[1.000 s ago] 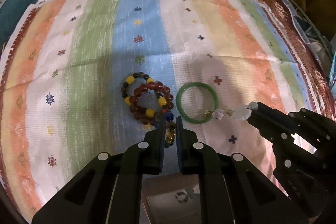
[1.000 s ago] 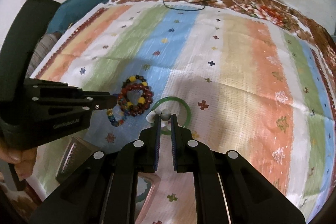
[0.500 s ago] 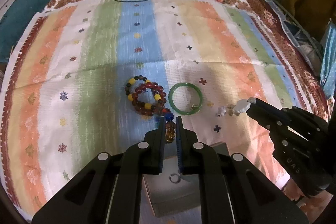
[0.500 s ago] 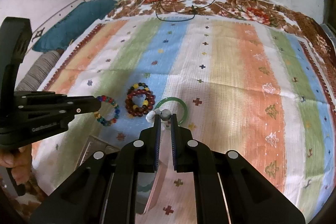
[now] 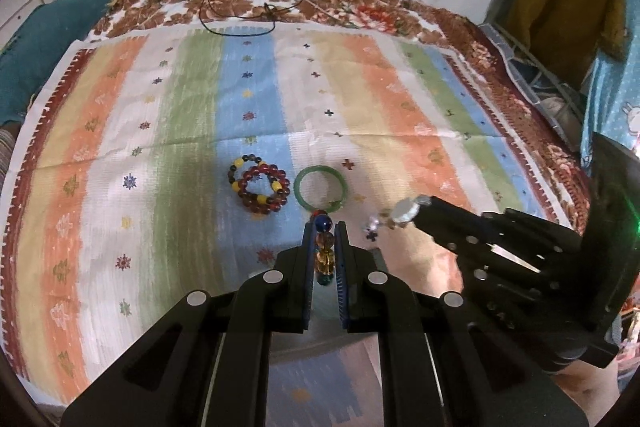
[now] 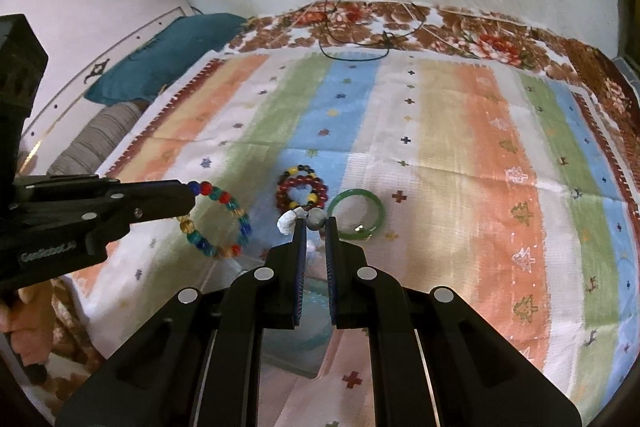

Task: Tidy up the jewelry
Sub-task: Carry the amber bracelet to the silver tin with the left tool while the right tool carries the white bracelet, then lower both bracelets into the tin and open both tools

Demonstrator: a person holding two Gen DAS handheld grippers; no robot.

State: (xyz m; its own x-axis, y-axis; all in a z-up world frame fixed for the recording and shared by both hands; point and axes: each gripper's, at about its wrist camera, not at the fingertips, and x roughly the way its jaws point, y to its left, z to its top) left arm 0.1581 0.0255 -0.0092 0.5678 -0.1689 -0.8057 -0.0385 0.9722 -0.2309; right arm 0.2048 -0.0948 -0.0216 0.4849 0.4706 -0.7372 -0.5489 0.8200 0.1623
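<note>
My left gripper (image 5: 324,227) is shut on a multicoloured bead bracelet (image 5: 325,247) and holds it above the striped cloth; the bracelet hangs as a ring in the right wrist view (image 6: 218,221). My right gripper (image 6: 316,223) is shut on a white and grey stone bracelet (image 6: 294,219), also seen in the left wrist view (image 5: 404,211). A dark red and yellow bead bracelet (image 5: 260,189) and a green bangle (image 5: 320,190) lie side by side on the cloth, just beyond both grippers.
A mirrored box (image 6: 292,343) lies under the grippers at the near edge. A striped cloth (image 5: 160,147) covers a floral blanket (image 5: 360,7). A black cable (image 5: 240,15) lies at the far edge. A teal pillow (image 6: 168,47) is at left.
Both grippers have lifted and pulled back from the cloth with their bracelets. The bracelets on the cloth have stayed put.
</note>
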